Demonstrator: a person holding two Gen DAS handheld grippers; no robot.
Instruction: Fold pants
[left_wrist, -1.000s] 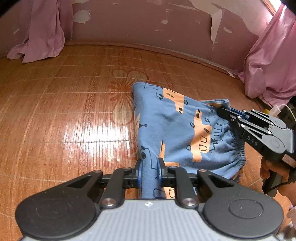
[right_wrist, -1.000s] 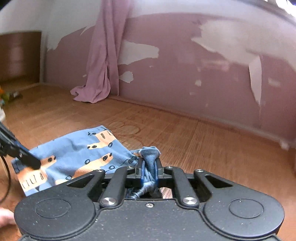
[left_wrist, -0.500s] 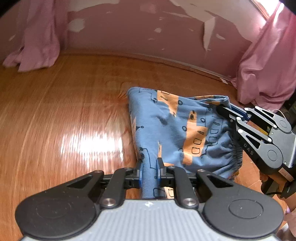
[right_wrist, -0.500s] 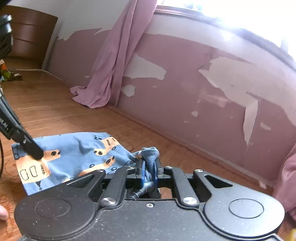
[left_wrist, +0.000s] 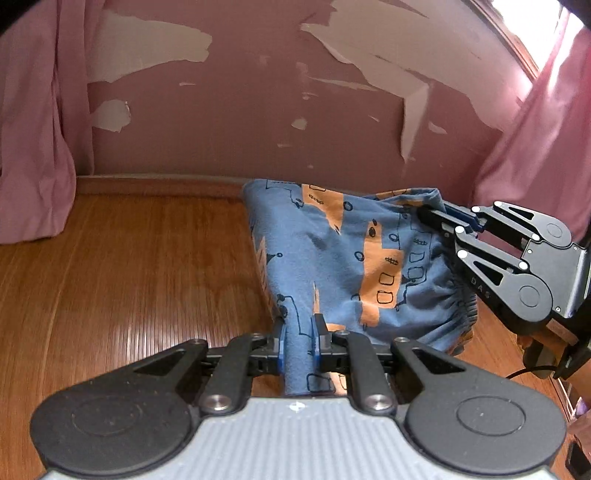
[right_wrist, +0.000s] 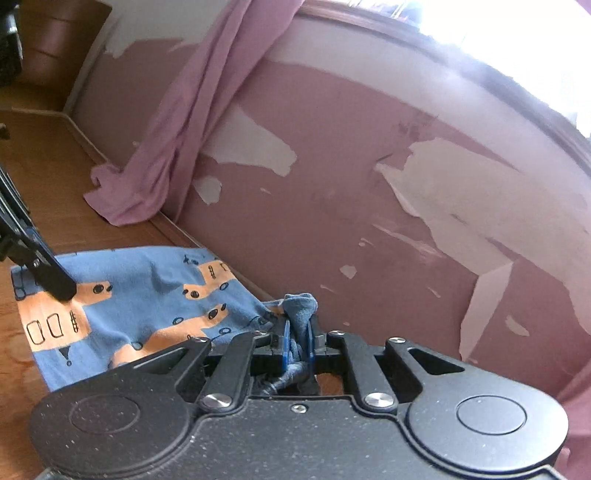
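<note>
Blue pants (left_wrist: 343, 258) with orange vehicle prints hang lifted off the wooden floor, stretched between both grippers. My left gripper (left_wrist: 298, 332) is shut on one edge of the fabric, which bunches between its blue pads. In the left wrist view the right gripper (left_wrist: 424, 218) comes in from the right, pinching the far corner near the gathered waistband. In the right wrist view my right gripper (right_wrist: 297, 338) is shut on a bunched blue corner, and the pants (right_wrist: 129, 306) spread to the left, where the left gripper (right_wrist: 61, 288) grips them.
A pink wall (left_wrist: 258, 122) with peeling paint stands close ahead. Pink curtains hang at the left (left_wrist: 33, 147) and right (left_wrist: 535, 147), another one pooling on the floor (right_wrist: 122, 199). Shiny wooden floor (left_wrist: 129, 266) lies below. A hand (left_wrist: 532, 343) holds the right gripper.
Both grippers have risen and tilted upward with the pants, lifting the fabric off the floor. The wall now fills most of each view.
</note>
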